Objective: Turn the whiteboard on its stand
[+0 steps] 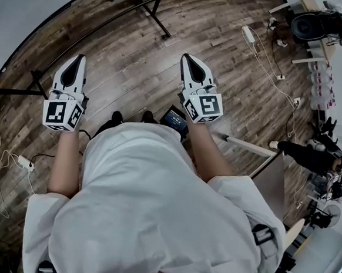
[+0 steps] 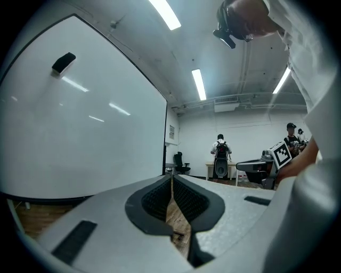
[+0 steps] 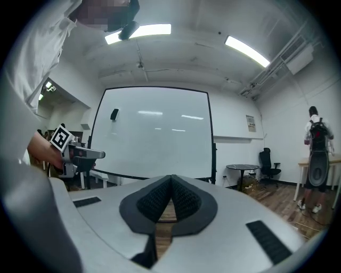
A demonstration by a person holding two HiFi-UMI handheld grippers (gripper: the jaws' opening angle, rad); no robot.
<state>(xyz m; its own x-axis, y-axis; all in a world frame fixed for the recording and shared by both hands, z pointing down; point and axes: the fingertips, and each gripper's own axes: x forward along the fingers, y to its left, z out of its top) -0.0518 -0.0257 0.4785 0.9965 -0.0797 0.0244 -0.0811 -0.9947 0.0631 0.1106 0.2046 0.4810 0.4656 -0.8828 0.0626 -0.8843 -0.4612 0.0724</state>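
The whiteboard (image 3: 154,133) stands upright on its black wheeled stand (image 1: 160,17), a little ahead of me. Its big white face (image 2: 80,122) fills the left of the left gripper view, and its lower edge (image 1: 27,15) shows at the head view's top left. A dark eraser (image 3: 114,114) sticks high on the board. My left gripper (image 1: 78,61) is shut and empty, pointing at the board from short of it. My right gripper (image 1: 187,60) is likewise shut with nothing between its jaws, level with the left and apart from the stand.
Wood floor lies between me and the stand. White cables and a power strip (image 1: 248,34) run along the right. A white-legged table (image 1: 274,176) stands at my right. People (image 2: 220,154) and an office chair (image 3: 269,162) are at the room's far side.
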